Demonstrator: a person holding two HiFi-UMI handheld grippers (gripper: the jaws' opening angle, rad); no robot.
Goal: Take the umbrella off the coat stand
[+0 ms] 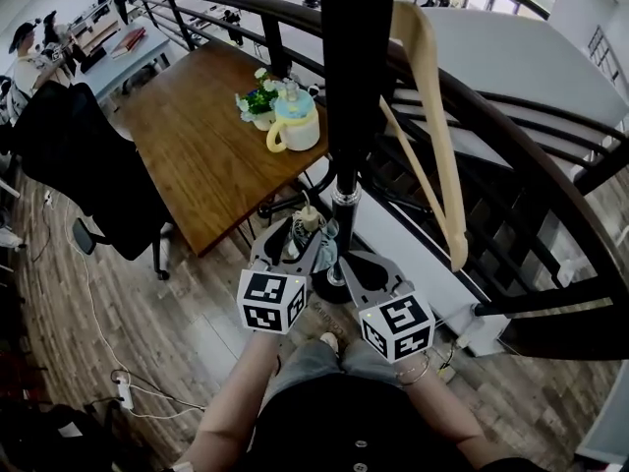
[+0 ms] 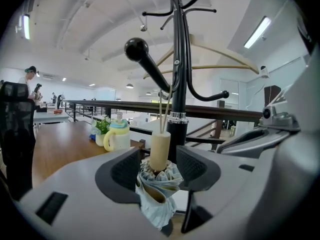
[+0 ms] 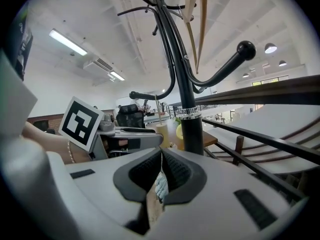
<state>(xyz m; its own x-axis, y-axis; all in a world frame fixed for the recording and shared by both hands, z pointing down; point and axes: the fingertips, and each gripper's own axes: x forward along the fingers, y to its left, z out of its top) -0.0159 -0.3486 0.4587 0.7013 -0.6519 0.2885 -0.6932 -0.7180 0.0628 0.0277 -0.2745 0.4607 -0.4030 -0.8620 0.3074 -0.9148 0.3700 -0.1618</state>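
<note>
Wood-plank floor (image 1: 187, 313) underneath: right gripper (image 3: 161, 176) is clamping folded pale-blue fabric umbrella (image 2: 156, 196); left gripper (image 2: 159, 160) is sitting released around it. Keep clamp firm, clearing black metal coat stand (image 1: 356, 96).

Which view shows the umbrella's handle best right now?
The left gripper view: the cream handle stands upright, close, between the open jaws of the left gripper. The head view catches only a small piece from above. The right gripper view shows it small, beyond the right gripper, shut on umbrella fabric.
</note>
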